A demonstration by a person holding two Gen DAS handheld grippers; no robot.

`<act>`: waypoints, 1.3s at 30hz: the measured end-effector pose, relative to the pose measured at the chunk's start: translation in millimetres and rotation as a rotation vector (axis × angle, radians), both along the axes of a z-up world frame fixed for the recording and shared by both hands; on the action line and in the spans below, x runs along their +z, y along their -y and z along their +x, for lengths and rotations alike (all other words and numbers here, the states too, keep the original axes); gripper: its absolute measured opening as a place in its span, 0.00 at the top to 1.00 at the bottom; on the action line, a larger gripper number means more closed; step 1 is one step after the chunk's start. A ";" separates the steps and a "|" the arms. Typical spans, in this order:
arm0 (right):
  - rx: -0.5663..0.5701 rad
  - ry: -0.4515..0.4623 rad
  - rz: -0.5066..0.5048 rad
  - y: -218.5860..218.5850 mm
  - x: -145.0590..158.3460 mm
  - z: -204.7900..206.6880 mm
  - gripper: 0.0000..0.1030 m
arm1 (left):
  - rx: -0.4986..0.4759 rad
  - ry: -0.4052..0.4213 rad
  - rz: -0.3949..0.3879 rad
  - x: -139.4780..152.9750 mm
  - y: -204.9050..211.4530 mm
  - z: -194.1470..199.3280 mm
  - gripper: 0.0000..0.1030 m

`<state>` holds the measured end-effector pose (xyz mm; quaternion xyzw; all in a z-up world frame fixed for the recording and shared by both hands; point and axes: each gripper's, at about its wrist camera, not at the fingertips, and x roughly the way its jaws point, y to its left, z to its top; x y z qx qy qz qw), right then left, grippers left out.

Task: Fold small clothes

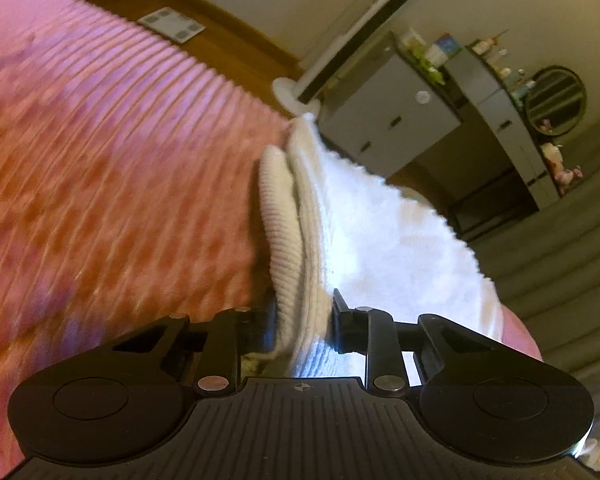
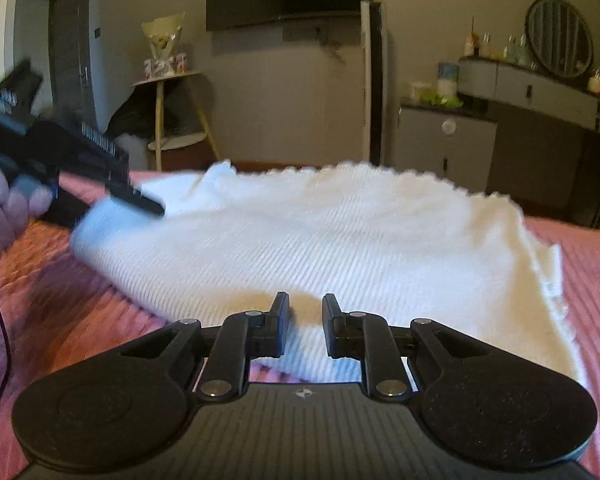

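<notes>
A white ribbed knit garment [image 2: 320, 240] lies partly folded on the pink bedspread [image 2: 588, 272]. My left gripper [image 1: 305, 316] is shut on a bunched edge of the garment [image 1: 372, 232], held tilted; in the right wrist view it shows at the far left [image 2: 140, 204], gripping the garment's left end. My right gripper [image 2: 305, 312] is open, its fingertips just above the garment's near edge with nothing between them.
A pink ribbed bedspread [image 1: 100, 180] covers the bed. Beyond it stand grey cabinets [image 2: 444, 140], a vanity with a round mirror [image 2: 560, 36], a small round side table [image 2: 176, 112] and a scale [image 1: 172, 24] on the wood floor.
</notes>
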<state>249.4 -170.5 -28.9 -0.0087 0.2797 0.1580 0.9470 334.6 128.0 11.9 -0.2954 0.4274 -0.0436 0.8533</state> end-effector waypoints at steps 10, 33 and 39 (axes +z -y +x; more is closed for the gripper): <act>0.014 -0.072 -0.073 -3.2 -2.8 1.8 0.88 | -0.098 0.071 0.065 43.5 48.2 -1.1 0.73; -0.236 -0.099 0.025 110.4 15.8 -29.1 0.86 | -0.348 0.189 0.145 22.1 200.3 -32.5 0.42; -0.170 -0.101 0.192 109.4 37.5 10.5 0.48 | -0.201 0.191 0.316 26.0 163.8 -89.3 0.24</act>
